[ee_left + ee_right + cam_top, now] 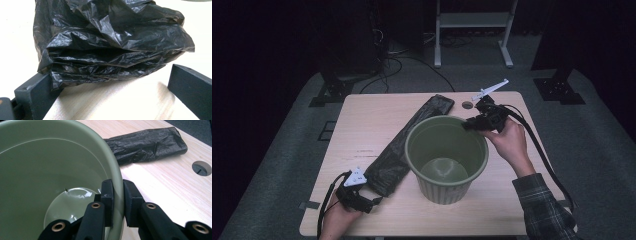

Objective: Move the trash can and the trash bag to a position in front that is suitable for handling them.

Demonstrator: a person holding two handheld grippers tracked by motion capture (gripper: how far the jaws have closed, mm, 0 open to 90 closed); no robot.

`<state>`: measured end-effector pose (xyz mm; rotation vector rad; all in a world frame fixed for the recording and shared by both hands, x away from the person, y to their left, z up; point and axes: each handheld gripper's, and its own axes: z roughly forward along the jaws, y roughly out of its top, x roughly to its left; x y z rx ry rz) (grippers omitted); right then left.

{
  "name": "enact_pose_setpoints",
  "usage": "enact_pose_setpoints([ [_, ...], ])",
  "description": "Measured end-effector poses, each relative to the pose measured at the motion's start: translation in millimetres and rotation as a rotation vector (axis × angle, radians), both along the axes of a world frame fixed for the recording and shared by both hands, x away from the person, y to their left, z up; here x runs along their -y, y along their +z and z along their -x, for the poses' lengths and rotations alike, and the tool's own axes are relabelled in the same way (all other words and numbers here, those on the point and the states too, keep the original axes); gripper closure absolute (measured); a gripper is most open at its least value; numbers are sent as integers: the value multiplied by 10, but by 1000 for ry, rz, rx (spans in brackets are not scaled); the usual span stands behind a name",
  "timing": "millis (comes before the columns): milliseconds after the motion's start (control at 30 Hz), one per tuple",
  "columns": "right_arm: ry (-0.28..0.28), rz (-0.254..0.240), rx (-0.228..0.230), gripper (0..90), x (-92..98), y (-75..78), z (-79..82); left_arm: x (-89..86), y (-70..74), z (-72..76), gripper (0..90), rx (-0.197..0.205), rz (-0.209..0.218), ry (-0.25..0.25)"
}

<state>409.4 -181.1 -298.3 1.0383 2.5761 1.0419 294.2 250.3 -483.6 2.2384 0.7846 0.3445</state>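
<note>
A green plastic bin (447, 156) stands upright in the middle of the table. My right gripper (473, 123) is shut on its far right rim (119, 185), one jaw inside the wall and one outside. A long folded black bin bag (408, 142) lies flat, running from the back of the table to the front left. My left gripper (373, 201) rests on the table at the bag's near end (112, 50), open, with its left jaw touching the crumpled plastic and the right jaw apart from it.
A round cable hole (467, 105) sits in the tabletop behind the bin. Beyond the table's far edge stand a white frame (472, 25) and dark stands on grey carpet. Bare wood lies to the left of the bag.
</note>
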Motion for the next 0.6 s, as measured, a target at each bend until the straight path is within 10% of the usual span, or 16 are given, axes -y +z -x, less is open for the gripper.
enact_pose_setpoints([
  [167,10,15,17,770,-36,11,1,0,0,0,0,0,0,0],
  [600,-43,-93,146,136,245,199,226,-1,1,0,0,-1,-1,0],
])
